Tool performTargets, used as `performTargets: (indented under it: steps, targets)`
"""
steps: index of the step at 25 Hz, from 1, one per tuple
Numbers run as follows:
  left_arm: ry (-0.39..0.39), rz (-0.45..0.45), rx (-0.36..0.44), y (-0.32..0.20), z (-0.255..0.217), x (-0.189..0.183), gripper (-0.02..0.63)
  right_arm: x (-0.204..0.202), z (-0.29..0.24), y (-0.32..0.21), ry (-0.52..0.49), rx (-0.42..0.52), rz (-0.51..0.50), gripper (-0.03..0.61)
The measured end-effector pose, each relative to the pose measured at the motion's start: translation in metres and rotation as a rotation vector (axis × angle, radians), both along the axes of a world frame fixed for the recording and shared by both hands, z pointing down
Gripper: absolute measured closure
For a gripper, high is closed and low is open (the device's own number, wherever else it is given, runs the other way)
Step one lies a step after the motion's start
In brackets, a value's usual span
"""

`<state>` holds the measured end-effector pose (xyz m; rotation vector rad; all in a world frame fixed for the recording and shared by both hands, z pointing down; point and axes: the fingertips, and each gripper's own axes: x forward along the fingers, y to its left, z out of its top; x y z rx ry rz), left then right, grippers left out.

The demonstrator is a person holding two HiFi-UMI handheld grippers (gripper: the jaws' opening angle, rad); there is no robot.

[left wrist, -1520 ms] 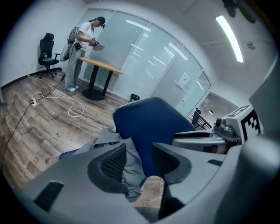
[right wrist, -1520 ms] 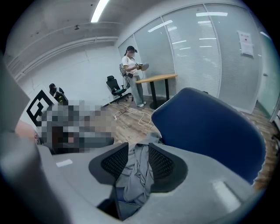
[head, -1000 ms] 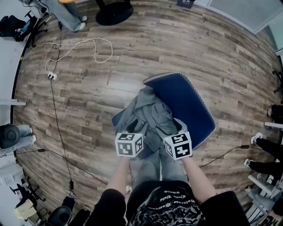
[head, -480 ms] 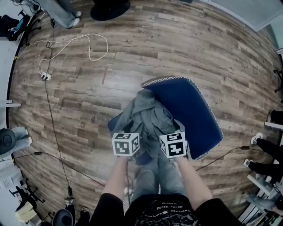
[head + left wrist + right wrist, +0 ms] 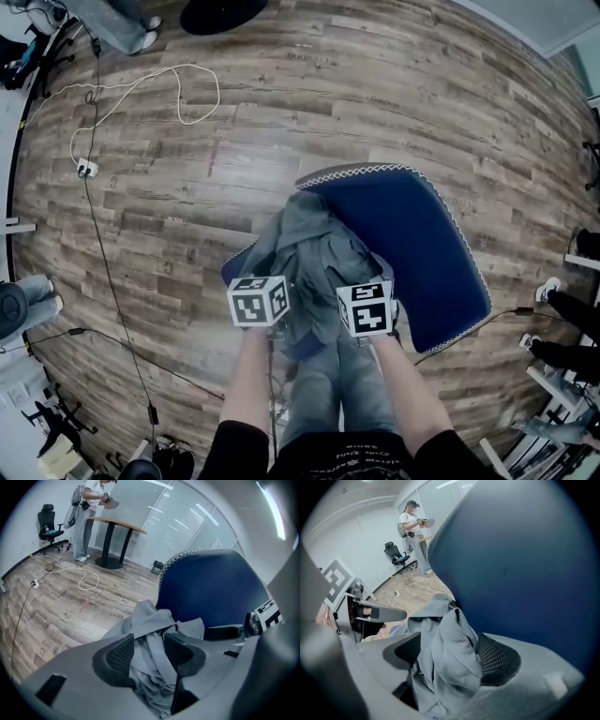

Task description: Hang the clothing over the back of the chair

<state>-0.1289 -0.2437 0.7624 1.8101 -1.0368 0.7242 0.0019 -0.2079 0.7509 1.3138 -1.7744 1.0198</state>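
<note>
A grey garment point(image 5: 314, 253) lies bunched over the near left part of the blue padded chair point(image 5: 412, 239); blue shows on both sides of it. In the head view both marker cubes sit on the garment's near side, the left one point(image 5: 258, 302) and the right one point(image 5: 366, 309). My left gripper point(image 5: 149, 641) is shut on a fold of the grey garment point(image 5: 150, 653) that fills its narrow gap. My right gripper point(image 5: 450, 644) stands wide open, with a thick bulge of the garment point(image 5: 450, 653) loose between its pads, right beside the blue chair point(image 5: 520, 564).
Wood floor all round. A white cable point(image 5: 141, 94) and a power strip point(image 5: 86, 169) lie at the far left, a black cable point(image 5: 117, 281) runs nearer. A round table base point(image 5: 220, 11) stands at the top. People's feet show at the right edge point(image 5: 562, 305).
Both grippers have sunk lower toward the chair with the garment between their jaws. The garment heap keeps its place on the chair.
</note>
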Motion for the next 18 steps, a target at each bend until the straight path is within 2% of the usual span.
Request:
performTargets:
  steps: [4,12,15,18]
  targets:
    - [-0.028,0.043,-0.002,-0.01,0.014,0.007,0.425,-0.001,0.014,-0.004,-0.002,-0.019,-0.018,0.208]
    - [-0.096,0.123,-0.05,-0.023,0.051,0.006,0.362,-0.002,0.043,-0.015,0.034,-0.041,-0.008,0.207]
    - [-0.11,0.162,-0.093,-0.025,0.068,0.01,0.36,-0.003,0.052,-0.018,0.048,-0.063,-0.019,0.208]
    - [-0.091,0.171,-0.167,-0.018,0.085,0.015,0.362,-0.007,0.067,-0.014,0.058,-0.111,-0.058,0.209]
